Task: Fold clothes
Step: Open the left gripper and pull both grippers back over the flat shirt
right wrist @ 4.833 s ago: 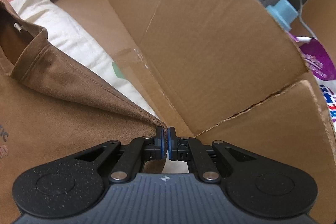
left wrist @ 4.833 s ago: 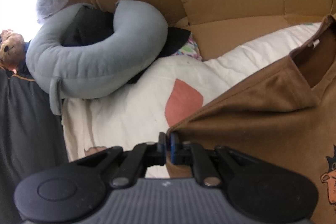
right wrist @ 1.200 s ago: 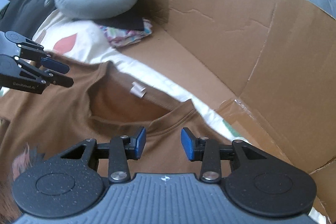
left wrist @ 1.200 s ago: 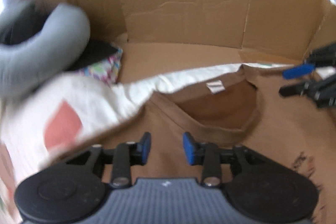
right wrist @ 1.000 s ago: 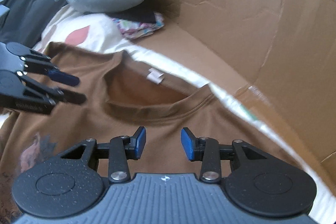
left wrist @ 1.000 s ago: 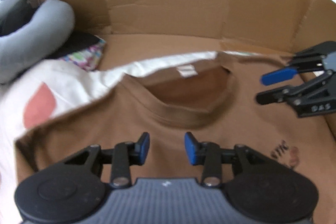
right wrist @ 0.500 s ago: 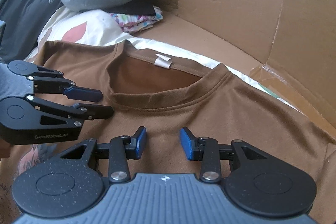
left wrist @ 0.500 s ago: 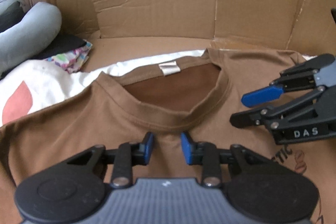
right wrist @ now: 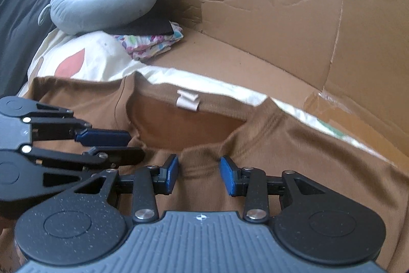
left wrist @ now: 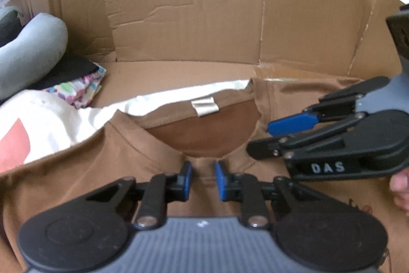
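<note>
Brown cotton T-shirt lies front-up on a cream sheet inside flattened cardboard walls, its chest print cut off at 5 o'clock and unreadable. A white neck label shows at 12 o'clock. The left claw and right claw are both closing over the front collar rib, pads apart. A grey neck pillow sits at 10 o'clock.
</note>
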`<state>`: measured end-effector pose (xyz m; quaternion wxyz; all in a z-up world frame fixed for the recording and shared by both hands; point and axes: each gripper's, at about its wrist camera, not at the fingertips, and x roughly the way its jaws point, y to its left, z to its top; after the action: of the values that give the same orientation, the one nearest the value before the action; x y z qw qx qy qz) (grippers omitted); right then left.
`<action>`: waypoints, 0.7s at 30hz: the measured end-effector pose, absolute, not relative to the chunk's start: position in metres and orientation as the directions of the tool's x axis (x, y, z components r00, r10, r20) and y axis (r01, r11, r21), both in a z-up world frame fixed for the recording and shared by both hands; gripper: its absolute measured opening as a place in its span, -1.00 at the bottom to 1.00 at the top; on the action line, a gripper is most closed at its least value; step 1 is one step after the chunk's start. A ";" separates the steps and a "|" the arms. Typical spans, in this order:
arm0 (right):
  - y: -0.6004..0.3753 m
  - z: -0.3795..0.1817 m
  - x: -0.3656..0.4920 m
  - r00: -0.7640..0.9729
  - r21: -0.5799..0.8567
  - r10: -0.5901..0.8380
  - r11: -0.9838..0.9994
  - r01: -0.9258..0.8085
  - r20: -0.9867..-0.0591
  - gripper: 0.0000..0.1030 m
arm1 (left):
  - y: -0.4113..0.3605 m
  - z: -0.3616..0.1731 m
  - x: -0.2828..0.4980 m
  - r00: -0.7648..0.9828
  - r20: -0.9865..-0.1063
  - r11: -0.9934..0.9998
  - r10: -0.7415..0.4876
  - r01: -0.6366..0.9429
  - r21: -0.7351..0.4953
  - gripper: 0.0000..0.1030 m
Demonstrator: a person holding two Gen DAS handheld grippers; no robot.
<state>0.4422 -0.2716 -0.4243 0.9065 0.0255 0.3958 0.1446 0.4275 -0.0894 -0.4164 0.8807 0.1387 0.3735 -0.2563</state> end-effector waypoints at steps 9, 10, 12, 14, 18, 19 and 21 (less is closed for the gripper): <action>-0.300 -0.364 0.417 0.639 0.127 0.305 0.942 -0.310 -0.706 -0.35 | -0.089 -0.383 0.399 0.583 -0.715 0.818 -0.387 0.575 0.025 -0.59; -0.306 -0.356 0.412 0.639 0.114 0.300 0.942 -0.316 -0.708 -0.35 | -0.089 -0.379 0.394 0.583 -0.714 0.818 -0.388 0.574 0.024 -0.58; -0.323 -0.343 0.398 0.646 0.086 0.284 0.943 -0.320 -0.708 -0.35 | -0.090 -0.370 0.384 0.582 -0.713 0.816 -0.392 0.577 0.022 -0.52; -0.340 -0.331 0.384 0.654 0.058 0.268 0.944 -0.324 -0.707 -0.35 | -0.091 -0.362 0.373 0.579 -0.715 0.815 -0.393 0.579 0.021 -0.50; -0.375 -0.317 0.355 0.670 0.030 0.232 0.954 -0.298 -0.705 -0.35 | -0.088 -0.349 0.354 0.569 -0.722 0.821 -0.394 0.571 0.003 -0.45; -0.382 -0.315 0.348 0.674 0.020 0.222 0.956 -0.294 -0.704 -0.35 | -0.086 -0.347 0.349 0.569 -0.724 0.825 -0.390 0.565 0.000 -0.44; -0.394 -0.312 0.334 0.681 -0.003 0.205 0.957 -0.292 -0.703 -0.35 | -0.082 -0.344 0.341 0.570 -0.731 0.836 -0.376 0.549 -0.002 -0.43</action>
<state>0.3343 -0.3935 -0.3125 0.9149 -0.0575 0.3758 0.1357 0.3408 -0.0823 -0.3441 0.8786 0.1133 0.3821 -0.2632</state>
